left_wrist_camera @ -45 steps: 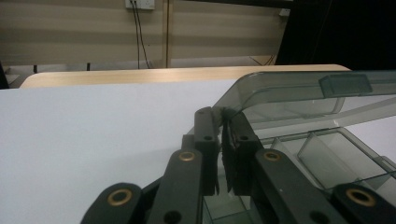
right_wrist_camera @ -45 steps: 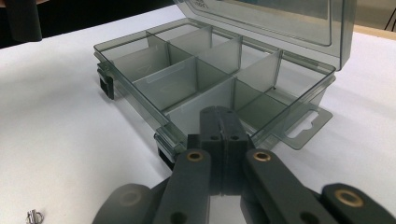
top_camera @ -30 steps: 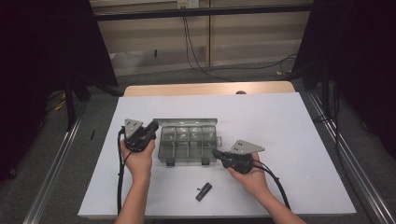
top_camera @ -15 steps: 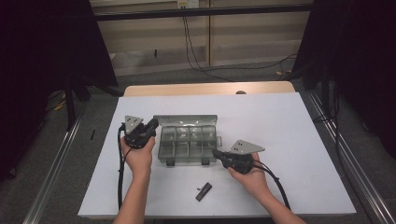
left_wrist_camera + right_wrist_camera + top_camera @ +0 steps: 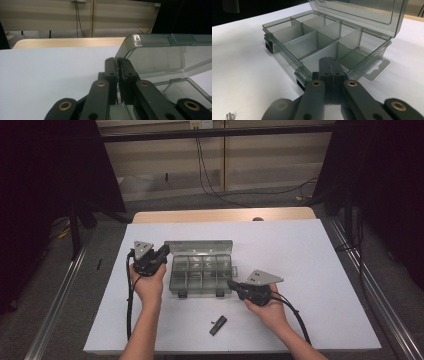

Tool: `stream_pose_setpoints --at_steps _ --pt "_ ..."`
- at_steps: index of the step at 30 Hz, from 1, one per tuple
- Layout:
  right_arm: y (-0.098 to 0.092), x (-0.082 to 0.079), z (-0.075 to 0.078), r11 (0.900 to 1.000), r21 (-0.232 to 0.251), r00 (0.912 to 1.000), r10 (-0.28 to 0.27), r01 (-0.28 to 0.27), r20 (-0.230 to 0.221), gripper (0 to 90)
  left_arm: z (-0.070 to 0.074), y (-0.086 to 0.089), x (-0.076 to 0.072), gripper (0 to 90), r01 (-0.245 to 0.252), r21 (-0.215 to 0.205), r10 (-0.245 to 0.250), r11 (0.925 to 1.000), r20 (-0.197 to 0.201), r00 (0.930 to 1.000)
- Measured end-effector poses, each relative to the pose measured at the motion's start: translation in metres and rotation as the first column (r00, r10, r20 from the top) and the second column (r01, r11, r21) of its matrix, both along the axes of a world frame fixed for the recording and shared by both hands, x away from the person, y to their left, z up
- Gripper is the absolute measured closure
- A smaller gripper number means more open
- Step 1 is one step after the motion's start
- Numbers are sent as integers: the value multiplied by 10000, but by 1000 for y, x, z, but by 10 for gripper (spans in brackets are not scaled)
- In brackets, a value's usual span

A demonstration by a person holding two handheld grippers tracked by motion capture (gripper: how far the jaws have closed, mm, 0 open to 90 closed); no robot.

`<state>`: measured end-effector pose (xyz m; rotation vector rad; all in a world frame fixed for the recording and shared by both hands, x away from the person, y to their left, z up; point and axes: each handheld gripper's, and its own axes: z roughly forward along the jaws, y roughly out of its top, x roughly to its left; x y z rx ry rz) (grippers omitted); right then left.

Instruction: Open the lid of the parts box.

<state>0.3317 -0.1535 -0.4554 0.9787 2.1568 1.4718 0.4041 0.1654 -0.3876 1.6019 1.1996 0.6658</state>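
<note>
A smoky clear compartment box [image 5: 202,276] lies open at the middle of the white table, its several cells [image 5: 312,37] looking bare. Its lid [image 5: 200,247] stands raised at the far side. My left gripper [image 5: 164,252] is at the lid's left end, and in the left gripper view the jaws [image 5: 119,65] are shut on the lid's edge [image 5: 140,40]. My right gripper [image 5: 231,284] is shut with nothing between its jaws. Its tips [image 5: 331,63] sit right against the box's right wall near the front corner.
A small black part [image 5: 218,325] lies on the white sheet [image 5: 310,260] in front of the box, between my forearms. A tiny metal piece [image 5: 230,115] lies near the right gripper. Black latches [image 5: 269,46] hang on the box's front wall. A hang tab [image 5: 375,66] sticks out from its side.
My left gripper has shifted slightly toward the far side with the lid's edge in it, and the lid stands a little further back. The right gripper has kept still.
</note>
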Motion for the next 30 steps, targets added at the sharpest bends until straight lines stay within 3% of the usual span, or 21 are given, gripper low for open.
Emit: stream_pose_setpoints --at_steps 12,30 --pt "0 0 0 10000 0 10000 14 -14 0 900 3 -1 4 870 -40 169 40 9998 -11 10000" --pt "0 0 0 10000 -55 10000 32 -31 38 900 6 -3 11 869 -249 53 250 9997 -168 9995"
